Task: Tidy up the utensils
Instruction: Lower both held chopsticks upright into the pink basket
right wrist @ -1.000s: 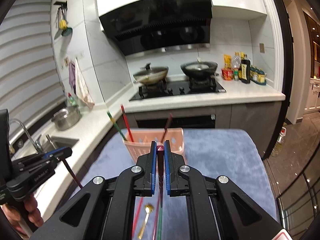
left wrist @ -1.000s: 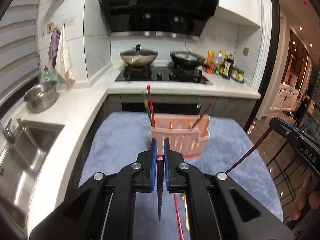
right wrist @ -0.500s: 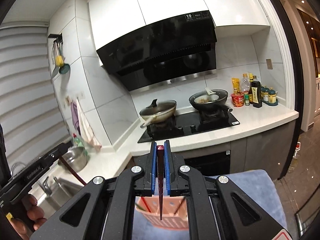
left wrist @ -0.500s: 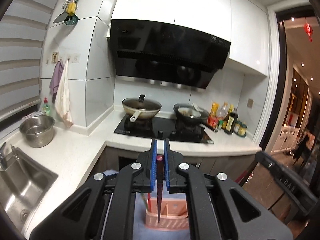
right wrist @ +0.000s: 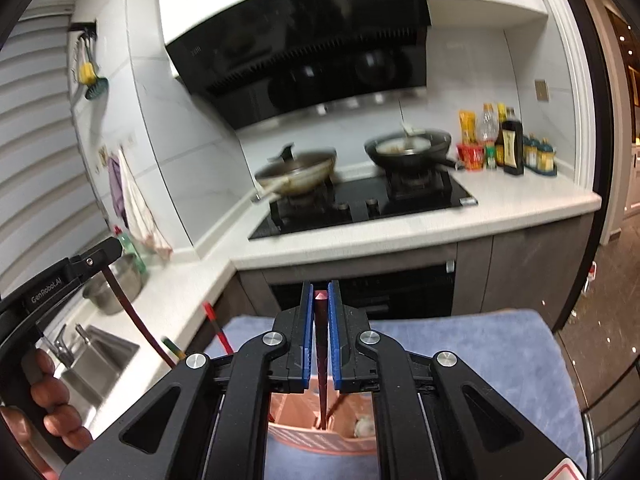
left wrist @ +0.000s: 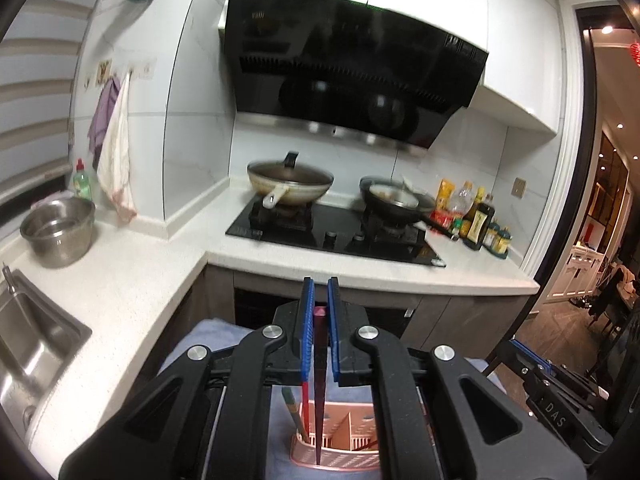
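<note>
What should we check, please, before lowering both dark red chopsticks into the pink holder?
1. Left gripper shut on its chopstick: ok.
2. Right gripper shut on its chopstick: ok.
3. Left chopstick tip above the open pink holder: cannot tell; it overlaps the near rim.
4. Right chopstick tip over a compartment: ok, it points into the holder.
5. Room beside the chopsticks already standing in the holder: cannot tell.
6. Holder upright on the blue cloth: ok.
</note>
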Available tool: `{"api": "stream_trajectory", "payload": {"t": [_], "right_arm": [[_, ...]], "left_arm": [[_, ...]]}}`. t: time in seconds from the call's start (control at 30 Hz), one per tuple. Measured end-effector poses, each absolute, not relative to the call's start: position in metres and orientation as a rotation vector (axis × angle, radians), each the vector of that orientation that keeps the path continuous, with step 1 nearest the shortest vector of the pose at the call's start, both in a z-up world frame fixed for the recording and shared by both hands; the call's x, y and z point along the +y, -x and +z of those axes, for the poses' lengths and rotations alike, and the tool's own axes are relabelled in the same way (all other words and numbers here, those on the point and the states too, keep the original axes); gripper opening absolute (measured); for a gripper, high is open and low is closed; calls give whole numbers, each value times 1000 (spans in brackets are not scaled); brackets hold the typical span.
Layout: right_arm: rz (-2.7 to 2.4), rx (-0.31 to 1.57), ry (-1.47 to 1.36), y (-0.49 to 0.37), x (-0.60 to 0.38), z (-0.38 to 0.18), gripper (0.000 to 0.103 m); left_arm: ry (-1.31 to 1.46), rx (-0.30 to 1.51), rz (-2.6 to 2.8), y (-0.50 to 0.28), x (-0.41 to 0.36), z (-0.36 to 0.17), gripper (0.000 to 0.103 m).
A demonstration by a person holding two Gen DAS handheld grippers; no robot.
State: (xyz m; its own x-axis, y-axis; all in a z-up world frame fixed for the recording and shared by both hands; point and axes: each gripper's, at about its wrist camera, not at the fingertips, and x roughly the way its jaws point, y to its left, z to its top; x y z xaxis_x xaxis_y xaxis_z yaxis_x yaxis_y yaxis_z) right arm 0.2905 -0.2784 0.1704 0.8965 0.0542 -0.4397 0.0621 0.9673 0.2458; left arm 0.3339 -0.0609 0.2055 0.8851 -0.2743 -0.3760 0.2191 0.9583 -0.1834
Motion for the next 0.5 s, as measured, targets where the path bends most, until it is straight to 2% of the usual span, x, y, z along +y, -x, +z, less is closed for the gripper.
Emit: {"api": "stream_trajectory", "payload": {"t": [0.13, 0.37, 0.5], "right_arm": [[-10, 486, -251, -293, -278, 159, 7], [-8, 478, -241, -288, -276, 162, 7], [-12, 486, -248, -288, -278, 161, 7]], "left_arm": [[146, 424, -258, -334, -58, 203, 7], [160, 312, -272, -318, -55, 248, 7], [159, 304, -273, -327, -59, 251, 7]]}}
